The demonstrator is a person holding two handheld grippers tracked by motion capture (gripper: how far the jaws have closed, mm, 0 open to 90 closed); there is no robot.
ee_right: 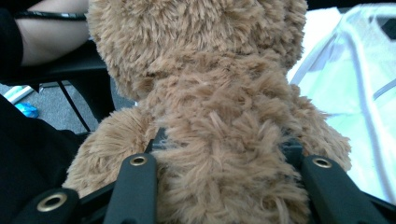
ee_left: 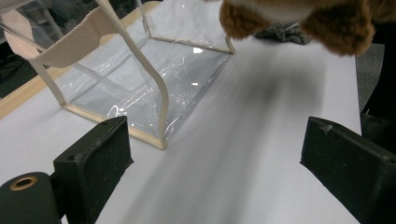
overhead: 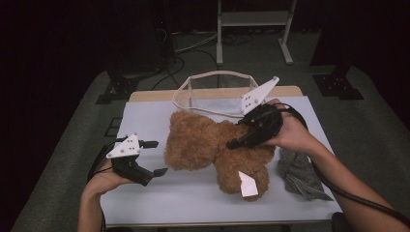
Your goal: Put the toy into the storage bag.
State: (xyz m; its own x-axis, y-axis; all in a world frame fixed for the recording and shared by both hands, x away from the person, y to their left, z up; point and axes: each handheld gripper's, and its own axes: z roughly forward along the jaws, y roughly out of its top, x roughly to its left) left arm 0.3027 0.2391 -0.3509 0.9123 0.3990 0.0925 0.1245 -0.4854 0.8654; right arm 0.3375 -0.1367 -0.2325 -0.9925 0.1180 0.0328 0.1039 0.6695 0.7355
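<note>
The high view is looking forward and down over the whole surface (overhead: 193,203); each gripper view is riding close along its tongs — all three sharing the bear (overhead: 212,145) and bag (overhead: 212,101).

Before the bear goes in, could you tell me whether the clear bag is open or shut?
Open: the clear bag stands upright, its rim spread wide and straps apart, nothing visible inside.
</note>
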